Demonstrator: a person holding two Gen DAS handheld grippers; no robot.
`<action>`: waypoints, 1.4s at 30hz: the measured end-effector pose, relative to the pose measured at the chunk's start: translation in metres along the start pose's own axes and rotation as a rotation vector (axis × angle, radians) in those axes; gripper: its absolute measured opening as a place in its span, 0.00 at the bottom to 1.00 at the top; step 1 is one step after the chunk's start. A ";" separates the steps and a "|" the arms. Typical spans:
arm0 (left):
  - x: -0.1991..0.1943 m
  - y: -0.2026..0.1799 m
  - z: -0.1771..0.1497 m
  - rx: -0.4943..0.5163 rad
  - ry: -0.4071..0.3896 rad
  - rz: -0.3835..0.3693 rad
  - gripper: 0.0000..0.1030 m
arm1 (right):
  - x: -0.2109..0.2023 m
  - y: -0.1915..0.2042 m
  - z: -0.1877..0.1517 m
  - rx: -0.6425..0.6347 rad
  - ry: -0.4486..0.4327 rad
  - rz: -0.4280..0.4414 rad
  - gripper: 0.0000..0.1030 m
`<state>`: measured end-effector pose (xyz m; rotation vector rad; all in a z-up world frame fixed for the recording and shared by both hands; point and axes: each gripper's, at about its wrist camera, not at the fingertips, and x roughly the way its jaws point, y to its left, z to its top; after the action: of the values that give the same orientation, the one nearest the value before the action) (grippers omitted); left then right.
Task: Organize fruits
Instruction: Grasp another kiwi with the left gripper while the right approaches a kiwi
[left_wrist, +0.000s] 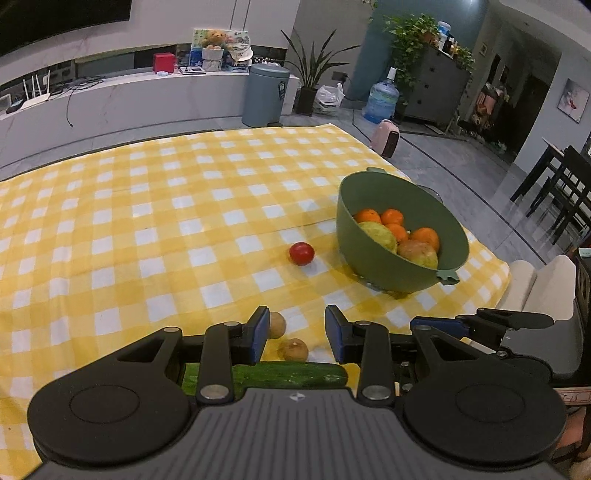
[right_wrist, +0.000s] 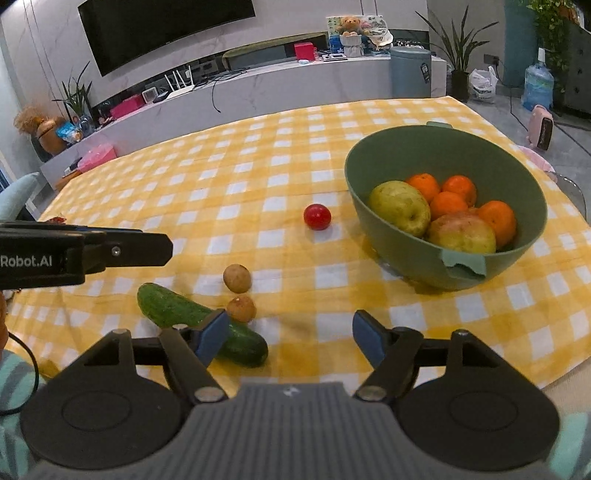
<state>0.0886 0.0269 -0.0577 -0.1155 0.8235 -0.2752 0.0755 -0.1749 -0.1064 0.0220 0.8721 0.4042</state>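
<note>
Progress: partly complete. The green bowl (right_wrist: 443, 166) stands on the right of the counter (right_wrist: 221, 177), which is covered by a yellow checked cloth. The bowl already holds four oranges (right_wrist: 448, 203) and two yellow-green, apple-like fruits (right_wrist: 400, 206).

Remaining on the cloth, outside the bowl:
- One small red tomato (right_wrist: 317, 216), near the bowl's left side.
- Two small brown round fruits (right_wrist: 237, 278), just beside each other, nearer the camera.
- One cucumber (right_wrist: 199, 325), lying flat with the nearer brown fruit at its edge.

Left claw (left_wrist: 295, 334): jaws partly open, empty, above the brown fruits and the cucumber.

Right claw (right_wrist: 290, 338): jaws wider apart, empty; bare cloth shows between them, and the left pad overlaps the cucumber in view. Contact cannot be confirmed.

Judgement: four loose items remain to be sorted. Whether the cucumber belongs with the fruit is not determined by the task wording.
</note>
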 end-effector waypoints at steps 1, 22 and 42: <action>0.002 0.002 -0.001 -0.005 0.002 -0.004 0.40 | 0.003 0.001 0.000 -0.006 -0.006 -0.010 0.69; 0.069 0.018 -0.003 -0.040 0.128 0.002 0.33 | 0.038 -0.007 0.002 -0.065 -0.018 -0.040 0.41; 0.080 0.024 -0.003 -0.064 0.133 0.034 0.23 | 0.046 -0.007 0.004 -0.030 0.007 0.065 0.42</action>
<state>0.1430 0.0270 -0.1213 -0.1440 0.9653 -0.2261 0.1070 -0.1644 -0.1387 0.0217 0.8736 0.4784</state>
